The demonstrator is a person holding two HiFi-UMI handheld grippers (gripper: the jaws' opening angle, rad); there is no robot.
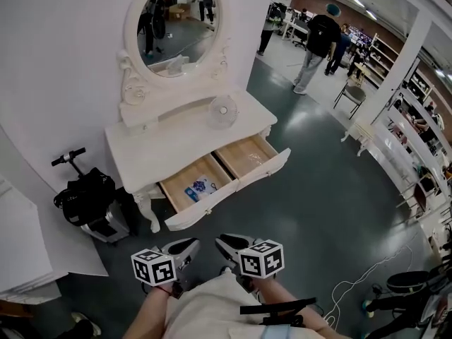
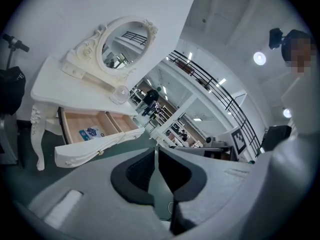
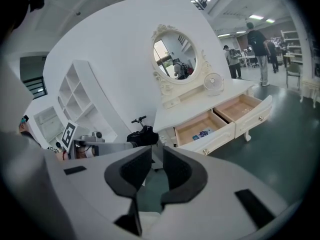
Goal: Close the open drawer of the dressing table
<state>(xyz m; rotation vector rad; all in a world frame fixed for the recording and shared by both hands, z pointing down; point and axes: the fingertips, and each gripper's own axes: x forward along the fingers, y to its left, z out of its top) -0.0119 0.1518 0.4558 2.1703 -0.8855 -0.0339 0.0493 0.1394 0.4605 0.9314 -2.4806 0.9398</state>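
A white dressing table (image 1: 176, 145) with an oval mirror (image 1: 176, 23) stands against the wall. Its wide drawer (image 1: 236, 183) is pulled out, showing two wooden compartments. A blue packet (image 1: 198, 188) lies in the left one. The drawer also shows in the left gripper view (image 2: 92, 148) and in the right gripper view (image 3: 227, 132). Both grippers hang low, in front of the drawer and well short of it. My left gripper (image 1: 189, 245) (image 2: 156, 152) has its pads together and holds nothing. My right gripper (image 1: 223, 241) (image 3: 157, 155) is open by a narrow gap with nothing in it.
A small round fan (image 1: 222, 110) sits on the tabletop. A black bag and scooter (image 1: 90, 196) stand left of the table. People (image 1: 318, 37) and a chair (image 1: 353, 94) are far back right. A white cable (image 1: 353, 282) trails across the grey floor.
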